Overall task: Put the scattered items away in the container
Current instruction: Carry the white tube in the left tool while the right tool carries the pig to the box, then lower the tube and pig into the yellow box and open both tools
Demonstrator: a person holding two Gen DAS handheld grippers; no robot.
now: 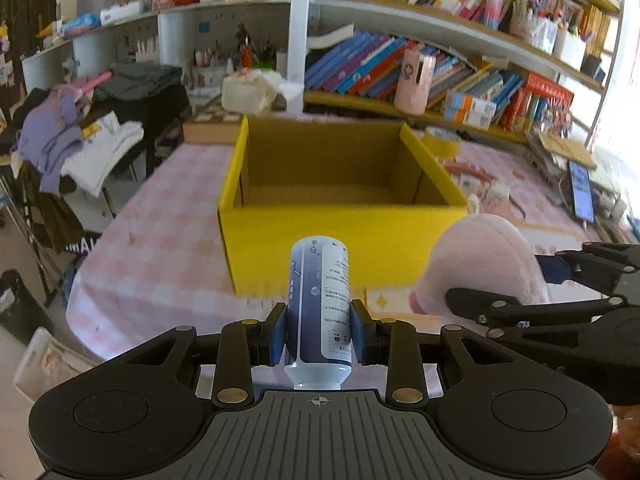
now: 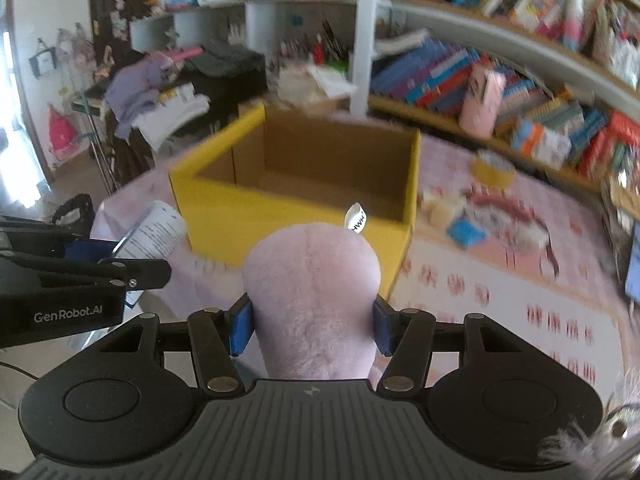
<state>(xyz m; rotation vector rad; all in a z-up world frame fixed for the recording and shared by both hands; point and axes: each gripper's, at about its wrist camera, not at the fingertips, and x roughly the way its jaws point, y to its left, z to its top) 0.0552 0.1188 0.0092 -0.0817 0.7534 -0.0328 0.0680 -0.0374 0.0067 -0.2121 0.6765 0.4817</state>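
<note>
The left gripper (image 1: 319,330) is clamped on a blue-and-white bottle (image 1: 320,304), blue pads pressed to both its sides. The bottle stands roughly upright between the fingers, its white cap end down near the gripper body and its printed label facing right. It hangs just near of the yellow box (image 1: 344,236), not over the opening.

The right gripper (image 2: 314,326) grasps a pink plush toy (image 2: 314,300), the pads sunk into the soft pile on either side. A small white tag (image 2: 355,218) sticks up from the toy's far end. The toy is also short of the box's near wall.

The box is open at the top, brown cardboard inside; nothing shows on the part of its floor that is visible. It sits on a pink checked tablecloth (image 1: 160,240).

Right of the box on the cloth lie a roll of tape (image 2: 493,170), a blue packet (image 2: 466,232) and other small items too blurred to name. Bookshelves (image 1: 460,68) run along the far side; clothes (image 1: 76,136) are heaped far left.
</note>
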